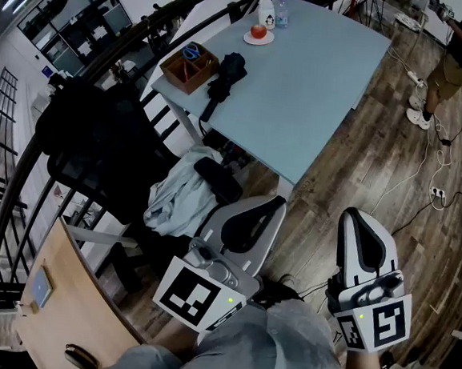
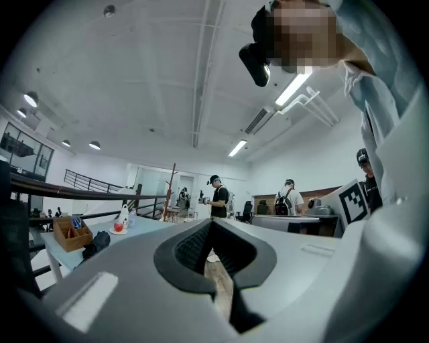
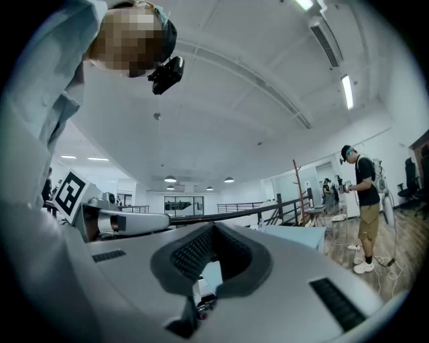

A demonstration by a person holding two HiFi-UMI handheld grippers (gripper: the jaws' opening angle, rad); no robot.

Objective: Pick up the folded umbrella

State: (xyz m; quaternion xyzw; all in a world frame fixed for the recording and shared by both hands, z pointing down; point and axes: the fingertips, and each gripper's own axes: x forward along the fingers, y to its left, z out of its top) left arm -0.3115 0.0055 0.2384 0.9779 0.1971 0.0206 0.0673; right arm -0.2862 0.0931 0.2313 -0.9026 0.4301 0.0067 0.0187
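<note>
The folded black umbrella (image 1: 225,73) lies near the left edge of the light blue table (image 1: 320,83), beside a brown wooden box (image 1: 190,65). It also appears far off in the left gripper view as the umbrella (image 2: 97,242), at the left. My left gripper (image 1: 276,201) is held level well short of the table, its jaws shut with nothing between them (image 2: 211,224). To its right, my right gripper (image 1: 350,217) is also level and shut on nothing (image 3: 214,228). Both are far from the umbrella.
A plate with a red apple (image 1: 259,33), a penguin bottle (image 1: 266,12) and a water bottle (image 1: 282,14) stand at the table's far end. A black chair (image 1: 98,140) with a pale cloth (image 1: 178,191) stands before the table. Cables (image 1: 431,189) cross the wooden floor; a person (image 1: 460,47) stands far right.
</note>
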